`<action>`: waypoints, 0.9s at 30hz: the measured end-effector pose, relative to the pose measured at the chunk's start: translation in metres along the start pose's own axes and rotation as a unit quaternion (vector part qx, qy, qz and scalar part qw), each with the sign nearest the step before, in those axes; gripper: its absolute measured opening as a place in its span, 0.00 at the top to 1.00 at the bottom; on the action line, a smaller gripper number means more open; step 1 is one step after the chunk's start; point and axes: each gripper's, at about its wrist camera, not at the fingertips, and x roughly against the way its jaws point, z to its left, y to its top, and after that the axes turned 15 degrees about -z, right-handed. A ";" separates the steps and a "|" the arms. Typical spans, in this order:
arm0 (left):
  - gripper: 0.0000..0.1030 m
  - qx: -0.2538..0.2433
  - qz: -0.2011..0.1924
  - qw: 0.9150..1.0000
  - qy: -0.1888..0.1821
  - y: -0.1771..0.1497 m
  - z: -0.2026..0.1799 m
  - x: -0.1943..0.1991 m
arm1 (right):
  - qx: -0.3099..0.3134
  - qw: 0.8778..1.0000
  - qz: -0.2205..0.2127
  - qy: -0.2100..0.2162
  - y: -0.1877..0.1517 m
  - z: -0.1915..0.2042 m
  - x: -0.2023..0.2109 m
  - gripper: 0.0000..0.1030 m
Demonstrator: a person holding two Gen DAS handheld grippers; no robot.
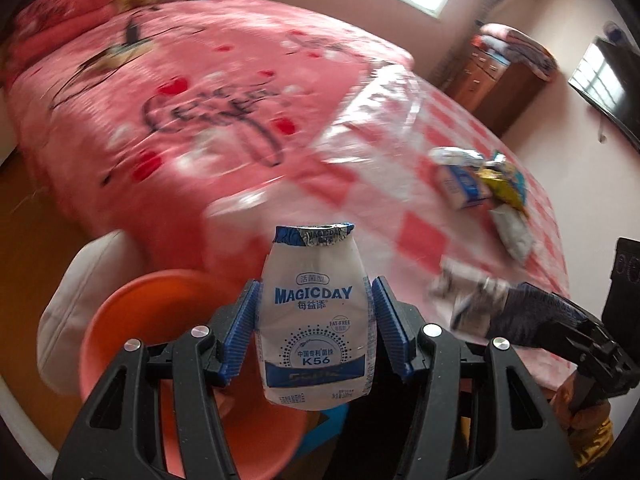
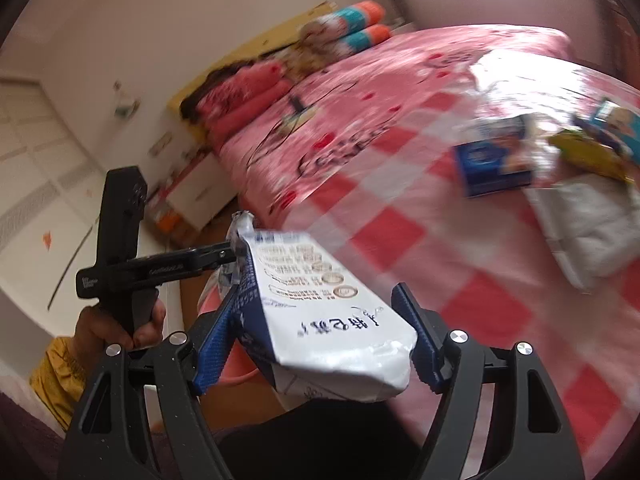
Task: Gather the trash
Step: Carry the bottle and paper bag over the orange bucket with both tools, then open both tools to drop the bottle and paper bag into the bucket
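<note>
My left gripper (image 1: 314,320) is shut on a white Magic Day yogurt bottle (image 1: 314,312) with a torn foil lid, held upright over an orange basin (image 1: 160,340). My right gripper (image 2: 320,340) is shut on a flattened white and blue carton (image 2: 320,300); it also shows blurred in the left wrist view (image 1: 464,292). More trash lies on the checked cloth: a blue and white box (image 2: 492,156), a yellow wrapper (image 2: 592,152) and a white pouch (image 2: 592,224).
The pink bed (image 1: 180,100) fills the background, with a red-and-white checked cloth (image 2: 460,272) over its near end. A wooden cabinet (image 1: 496,76) and a dark screen (image 1: 608,84) stand by the far wall. A white seat (image 1: 80,288) is beside the basin.
</note>
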 end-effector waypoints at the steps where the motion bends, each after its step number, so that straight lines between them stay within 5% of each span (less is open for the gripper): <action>1: 0.43 0.005 0.002 1.000 0.007 -0.002 0.008 0.002 | 0.010 1.000 0.012 0.006 -0.003 0.010 -0.009 0.28; 8: 0.43 0.037 0.015 0.998 0.054 -0.026 0.062 0.010 | 0.059 0.995 0.071 0.034 -0.024 0.052 -0.052 0.33; 10: 0.43 0.047 0.021 0.997 0.063 -0.033 0.074 0.008 | 0.075 0.992 0.090 0.039 -0.033 0.063 -0.067 0.48; 14: 0.43 0.071 0.032 0.995 0.064 -0.053 0.092 -0.003 | 0.090 0.988 0.125 0.034 -0.059 0.067 -0.100 0.52; 16: 0.43 0.080 0.043 0.994 0.063 -0.065 0.096 -0.011 | 0.080 0.985 0.149 0.027 -0.073 0.062 -0.116 0.64; 20: 0.43 0.097 0.055 0.992 0.061 -0.081 0.104 -0.019 | 0.047 0.985 0.163 0.040 -0.080 0.053 -0.129 0.64; 27: 0.43 0.116 0.079 0.989 0.054 -0.097 0.114 -0.027 | 0.077 0.980 0.179 0.041 -0.087 0.067 -0.142 0.64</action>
